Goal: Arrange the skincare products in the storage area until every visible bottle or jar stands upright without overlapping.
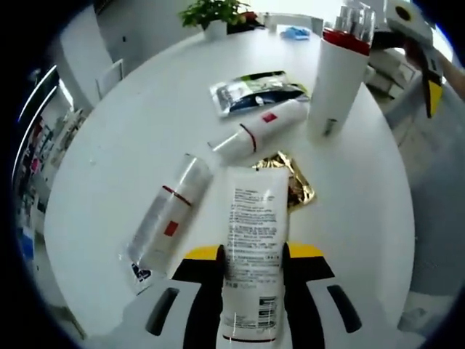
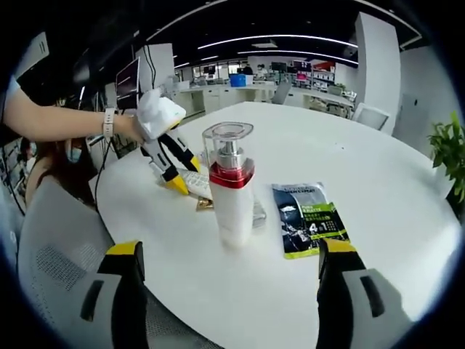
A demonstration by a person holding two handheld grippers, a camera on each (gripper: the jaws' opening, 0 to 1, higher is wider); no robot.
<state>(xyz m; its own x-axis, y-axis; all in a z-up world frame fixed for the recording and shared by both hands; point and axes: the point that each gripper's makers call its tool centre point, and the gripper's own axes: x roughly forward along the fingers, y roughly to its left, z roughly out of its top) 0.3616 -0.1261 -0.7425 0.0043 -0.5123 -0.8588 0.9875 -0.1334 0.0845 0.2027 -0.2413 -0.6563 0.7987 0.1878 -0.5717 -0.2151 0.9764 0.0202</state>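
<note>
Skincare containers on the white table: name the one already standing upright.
The tall white pump bottle with the red band and clear cap stands upright. The two red-marked tubes lie flat, and the left claw holds a third tube.

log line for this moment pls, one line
left tongs: shut on white tube | right tongs: open, empty | pump bottle: upright | two bottles: lying flat | sachets: flat
</note>
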